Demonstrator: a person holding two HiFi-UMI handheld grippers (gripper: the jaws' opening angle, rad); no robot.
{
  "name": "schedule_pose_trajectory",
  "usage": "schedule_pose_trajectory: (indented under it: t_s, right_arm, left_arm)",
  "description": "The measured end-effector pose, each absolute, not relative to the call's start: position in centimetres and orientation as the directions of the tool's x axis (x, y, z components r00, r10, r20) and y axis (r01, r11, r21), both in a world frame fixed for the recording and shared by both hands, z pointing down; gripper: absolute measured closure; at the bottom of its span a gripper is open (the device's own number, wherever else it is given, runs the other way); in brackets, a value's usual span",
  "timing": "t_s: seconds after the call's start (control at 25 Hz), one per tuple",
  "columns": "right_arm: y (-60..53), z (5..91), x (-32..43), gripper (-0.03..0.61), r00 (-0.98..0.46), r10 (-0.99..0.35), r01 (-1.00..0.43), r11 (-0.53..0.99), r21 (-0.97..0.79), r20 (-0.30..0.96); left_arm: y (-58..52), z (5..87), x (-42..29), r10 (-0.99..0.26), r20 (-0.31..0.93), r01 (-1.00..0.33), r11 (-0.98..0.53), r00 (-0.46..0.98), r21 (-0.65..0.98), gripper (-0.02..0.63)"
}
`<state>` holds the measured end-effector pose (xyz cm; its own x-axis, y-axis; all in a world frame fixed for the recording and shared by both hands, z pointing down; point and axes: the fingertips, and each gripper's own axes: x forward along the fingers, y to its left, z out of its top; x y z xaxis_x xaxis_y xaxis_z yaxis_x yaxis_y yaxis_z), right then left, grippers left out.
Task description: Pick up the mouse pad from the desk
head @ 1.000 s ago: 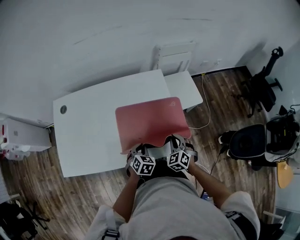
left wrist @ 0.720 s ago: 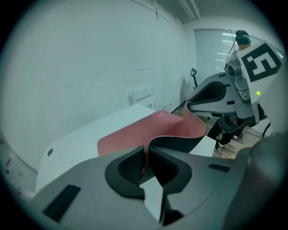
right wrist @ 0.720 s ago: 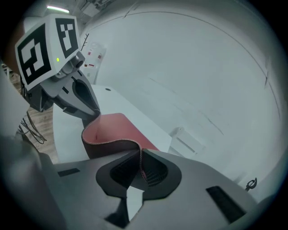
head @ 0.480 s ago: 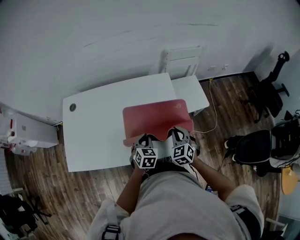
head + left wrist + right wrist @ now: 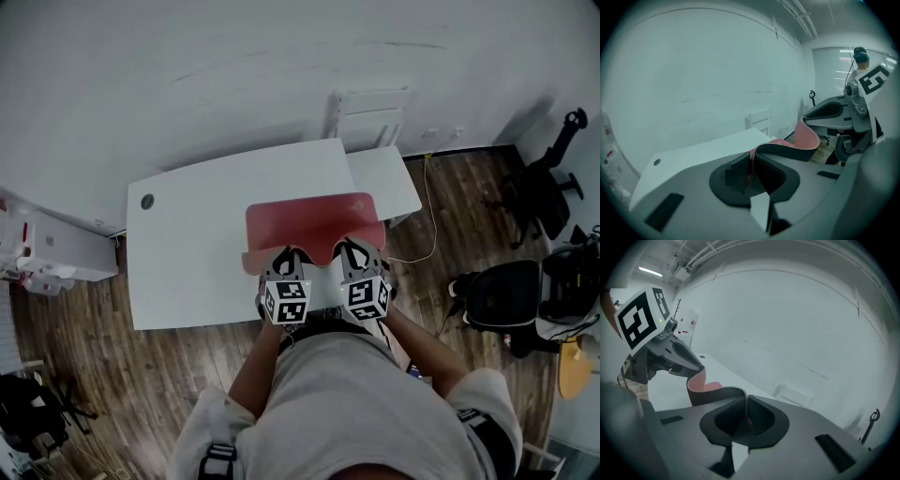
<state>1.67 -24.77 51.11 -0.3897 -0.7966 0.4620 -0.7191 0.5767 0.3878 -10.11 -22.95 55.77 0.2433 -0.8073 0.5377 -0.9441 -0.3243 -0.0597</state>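
A large red mouse pad with a black underside hangs over the right part of the white desk, lifted at its near edge. My left gripper is shut on the pad's near left edge, and my right gripper is shut on its near right edge. In the left gripper view the pad is pinched edge-on between the jaws and curls away to the right. The right gripper view shows the pad clamped and bending off to the left toward the other gripper.
A small white side table stands against the desk's right end, with a white chair behind it by the wall. A cable runs over the wooden floor. Black office chairs stand at the right. White boxes sit at the left.
Both grippers have risen with the pad's near edge, drawing closer to the camera. The pad now droops more steeply from the jaws and looks shorter over the desk.
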Motion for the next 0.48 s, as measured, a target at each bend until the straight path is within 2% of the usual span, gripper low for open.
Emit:
schedule_pose_trajectory:
  t_s: [0.48]
  right_arm:
    - [-26.2,48.9,1.3,0.526,-0.427,-0.810,-0.734,0.570,0.369,0.401]
  left_arm:
    - [-25.1,53.2,-10.0,-0.839,0.485,-0.948,-0.312,0.246,-0.059,0.578]
